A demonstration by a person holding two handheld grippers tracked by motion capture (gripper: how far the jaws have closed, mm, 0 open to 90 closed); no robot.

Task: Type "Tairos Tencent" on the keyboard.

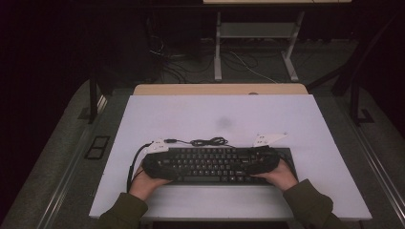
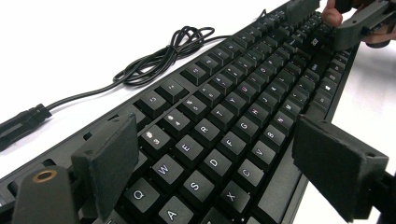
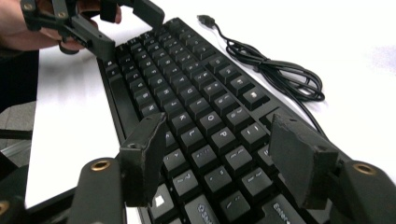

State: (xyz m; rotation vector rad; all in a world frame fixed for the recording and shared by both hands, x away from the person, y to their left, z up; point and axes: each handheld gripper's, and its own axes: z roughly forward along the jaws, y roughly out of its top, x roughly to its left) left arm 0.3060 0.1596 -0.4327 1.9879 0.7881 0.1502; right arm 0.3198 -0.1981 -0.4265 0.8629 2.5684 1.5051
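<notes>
A black keyboard [image 1: 210,164] lies near the front edge of the white desk [image 1: 191,114], its cable [image 1: 208,141] bundled just behind it. The left gripper [image 2: 215,172] straddles the keyboard's left end, jaws apart. The right gripper [image 3: 210,163] straddles the right end, jaws likewise spread.

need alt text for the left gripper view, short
A black keyboard runs diagonally across a white table, seen between the left gripper's two open black fingers. Its coiled black cable lies on the table beyond it, and the right gripper is at the keyboard's far end.
</notes>
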